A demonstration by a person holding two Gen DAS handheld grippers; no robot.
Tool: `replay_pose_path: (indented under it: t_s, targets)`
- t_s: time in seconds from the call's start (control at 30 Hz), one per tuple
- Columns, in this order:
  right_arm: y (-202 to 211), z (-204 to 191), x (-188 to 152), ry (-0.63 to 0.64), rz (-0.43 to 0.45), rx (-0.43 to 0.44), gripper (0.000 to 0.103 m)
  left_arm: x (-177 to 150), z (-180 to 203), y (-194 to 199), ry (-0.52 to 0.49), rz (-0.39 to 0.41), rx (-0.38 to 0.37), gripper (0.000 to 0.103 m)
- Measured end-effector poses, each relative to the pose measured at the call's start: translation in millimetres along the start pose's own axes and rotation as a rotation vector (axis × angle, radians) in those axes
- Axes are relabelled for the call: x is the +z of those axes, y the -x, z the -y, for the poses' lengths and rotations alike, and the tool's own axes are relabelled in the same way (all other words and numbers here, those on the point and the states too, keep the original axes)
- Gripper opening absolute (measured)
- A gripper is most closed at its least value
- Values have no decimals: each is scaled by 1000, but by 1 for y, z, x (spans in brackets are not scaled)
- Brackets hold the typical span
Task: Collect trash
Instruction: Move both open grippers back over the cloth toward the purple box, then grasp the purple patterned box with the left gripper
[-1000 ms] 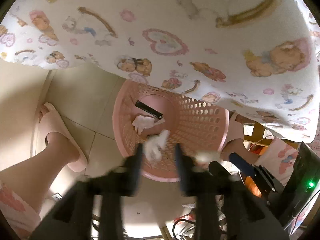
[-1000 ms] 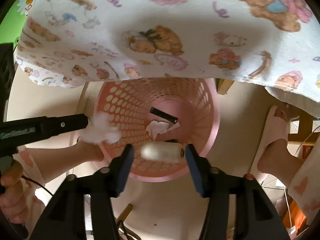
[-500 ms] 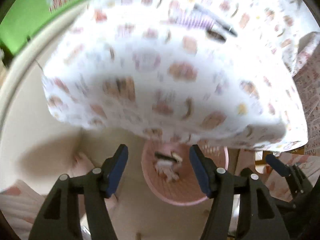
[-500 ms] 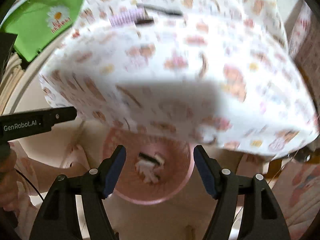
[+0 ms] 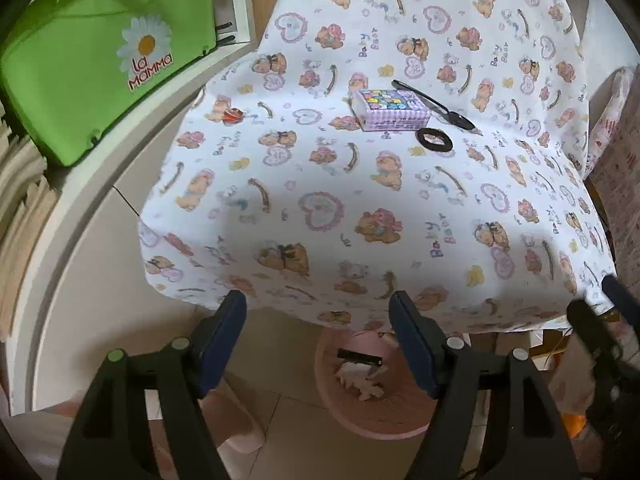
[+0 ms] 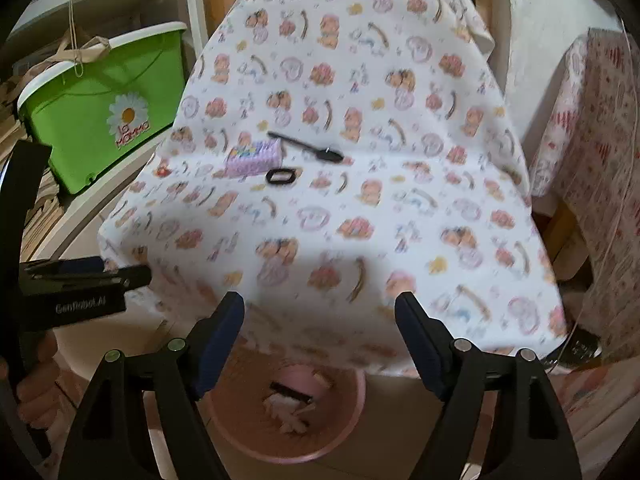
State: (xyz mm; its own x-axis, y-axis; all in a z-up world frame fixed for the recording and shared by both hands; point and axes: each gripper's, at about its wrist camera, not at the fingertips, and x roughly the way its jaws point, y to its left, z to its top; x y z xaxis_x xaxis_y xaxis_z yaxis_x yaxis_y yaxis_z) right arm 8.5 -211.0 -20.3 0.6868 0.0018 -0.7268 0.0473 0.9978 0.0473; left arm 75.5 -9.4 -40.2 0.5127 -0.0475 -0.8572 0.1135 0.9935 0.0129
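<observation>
A pink perforated trash basket [image 5: 340, 412] stands on the floor under the table's near edge, holding white crumpled tissues [image 5: 360, 380] and a black strip [image 5: 359, 357]; it also shows in the right wrist view [image 6: 344, 432]. My left gripper [image 5: 318, 338] is open and empty, raised above the basket at the table's edge. My right gripper [image 6: 320, 344] is open and empty, likewise above the basket. On the bear-print tablecloth [image 5: 360, 184] lie a small purple box [image 5: 390, 109], a black spoon [image 5: 436, 106], a black ring [image 5: 434, 139] and a small red-orange scrap [image 5: 233, 116].
A green bin with a daisy logo [image 5: 100, 60] sits on a white shelf at left. A pink slipper [image 5: 236, 424] is on the tiled floor beside the basket. A second cloth-covered table [image 6: 592, 128] stands at right. The left gripper shows in the right wrist view [image 6: 80, 284].
Both grippers let go of tissue wads into the basket, then rose and tilted up, so the table top came into view. Both are now open and empty.
</observation>
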Motion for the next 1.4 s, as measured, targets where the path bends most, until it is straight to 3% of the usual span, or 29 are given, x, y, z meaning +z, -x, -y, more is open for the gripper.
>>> replay_pose_path:
  t_s: [0.17,0.3,0.47,0.53,0.67,0.83,0.93,1.03,1.3,1.4]
  targets:
    - [14,5,29,4,61,2,80,27,6,23,-39,54,4,72]
    - [32,7,66,30,134,1,80,62,8,51,-54,128,-29,87]
    - [66,19,116,112,239,-35,84,104,-1,81,-33,228,-20,102]
    - [82,31,135,104,286,-25,87,119,-6,87,-20,261,-14,103]
    - [92,47,150,74,328,-47,87,137,-13,75,-4,251,-11,103]
    - [64,58,140,-24,281,-50,87,142,-26,40,92,195,-69,103]
    - [35,56,132,-56,226,-44,87,142,-30,12,73,97,-66,103]
    - [11,49,127,-63,196,-49,87,145,-36,2,53,57,-95,103]
    - [-37,41,113,-32,125,-86,87,150,-9,3,-94,131,-49,103]
    - [-51,47,108,-60,88,-64,87,148,-1,-15,-74,73,-88,103]
